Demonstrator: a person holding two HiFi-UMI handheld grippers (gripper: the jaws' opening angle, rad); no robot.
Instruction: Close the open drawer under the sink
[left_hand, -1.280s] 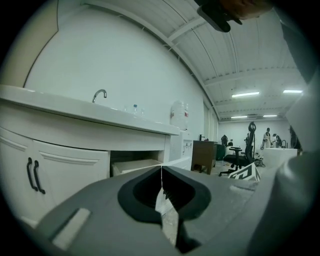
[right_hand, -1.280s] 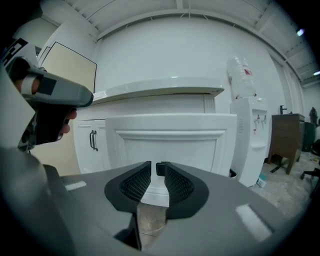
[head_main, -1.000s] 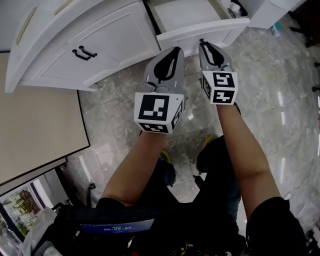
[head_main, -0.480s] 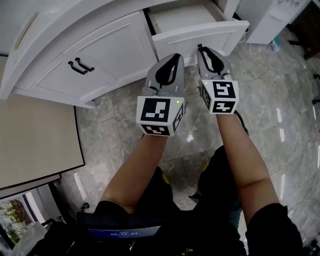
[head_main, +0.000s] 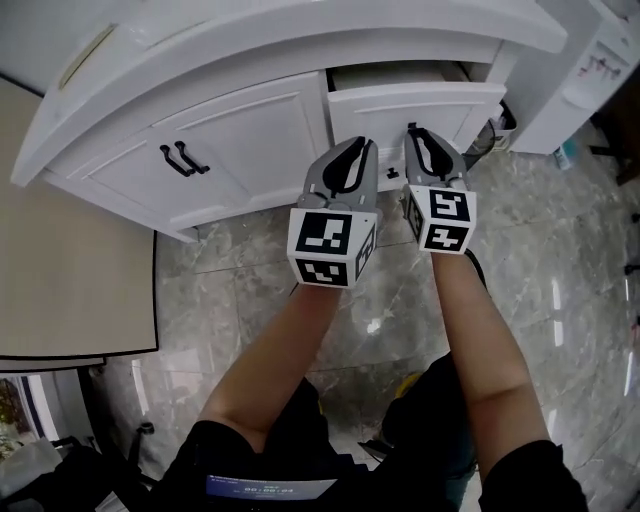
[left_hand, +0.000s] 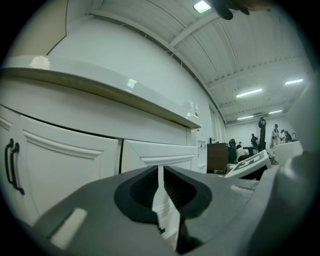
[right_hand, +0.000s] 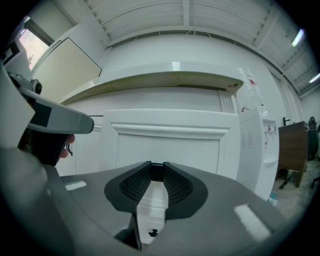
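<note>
The white drawer (head_main: 415, 103) under the counter still stands a little way out of the vanity, with a dark gap above its front. Both grippers are side by side at that front. My left gripper (head_main: 366, 144) is shut and empty, its tip at the drawer's lower left edge. Just right of it, my right gripper (head_main: 412, 130) is shut too, its tip against the front panel. In the left gripper view the shut gripper (left_hand: 160, 169) faces the drawer front (left_hand: 165, 154). The right gripper view shows the shut gripper (right_hand: 156, 165) close before the panelled drawer front (right_hand: 170, 142).
Left of the drawer are two white cabinet doors with black handles (head_main: 177, 158). The curved countertop (head_main: 250, 40) overhangs them. A white unit (head_main: 585, 75) stands at the right and a beige panel (head_main: 70, 270) at the left. The floor (head_main: 560, 300) is grey marble. People stand far off (left_hand: 275, 135).
The drawer has slid most of the way into the vanity. Both grippers have moved forward with it, staying at its front, and the head view has shifted towards the cabinet.
</note>
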